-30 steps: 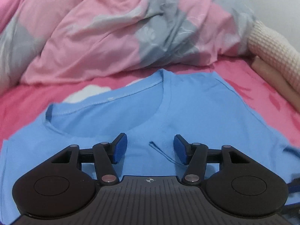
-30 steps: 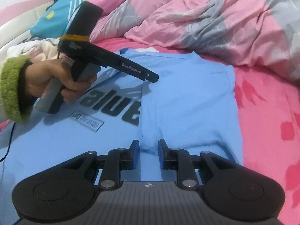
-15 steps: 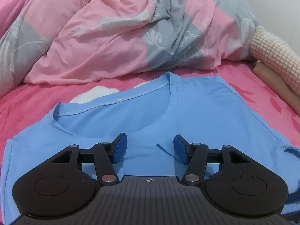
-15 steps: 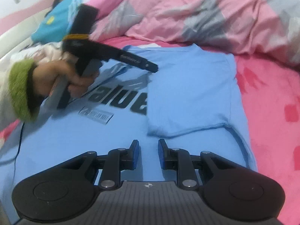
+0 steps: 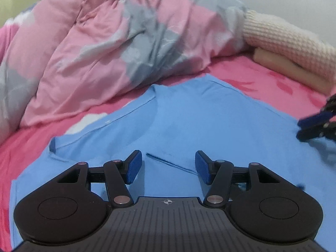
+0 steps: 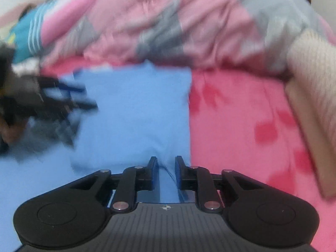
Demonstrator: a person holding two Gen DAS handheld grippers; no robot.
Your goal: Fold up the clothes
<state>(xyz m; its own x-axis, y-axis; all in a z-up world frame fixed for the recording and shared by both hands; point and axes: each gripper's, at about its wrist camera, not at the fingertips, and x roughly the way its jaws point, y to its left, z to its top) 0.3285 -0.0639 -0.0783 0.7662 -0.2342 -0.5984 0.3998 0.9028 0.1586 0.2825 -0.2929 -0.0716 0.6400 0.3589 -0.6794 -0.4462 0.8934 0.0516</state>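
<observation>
Left wrist view: your left hand-held gripper (image 5: 168, 169) hovers over the blue shirt (image 5: 210, 130), its blue pads spread apart with nothing clamped between them; a loose blue thread (image 5: 168, 163) lies on the cloth in the gap, touching neither pad. The shirt lies flat on the pink bed sheet (image 5: 262, 79), its neckline (image 5: 117, 121) toward the rumpled pink-and-grey duvet (image 5: 109, 46) at the far end. At the right edge of this view you see your right hand-held gripper (image 5: 313, 126) down at the shirt's edge, blurred. A cream knitted cloth (image 5: 289, 44) rests on a beige folded item (image 5: 289, 69) at the far right of the bed. Right wrist view: your right hand-held gripper (image 6: 166, 172) has its jaws closing, with a raised ridge of the shirt (image 6: 134, 109) and a thread between them; the pads stand just beside the fabric, and you cannot tell whether they press on it. The shirt's folded panel lies ahead, its right edge straight against the sheet (image 6: 241, 126). Your left hand-held gripper (image 6: 63, 100) shows at the left, heavily blurred. A teal striped garment (image 6: 27, 37) lies at the far left by the duvet (image 6: 168, 21).
</observation>
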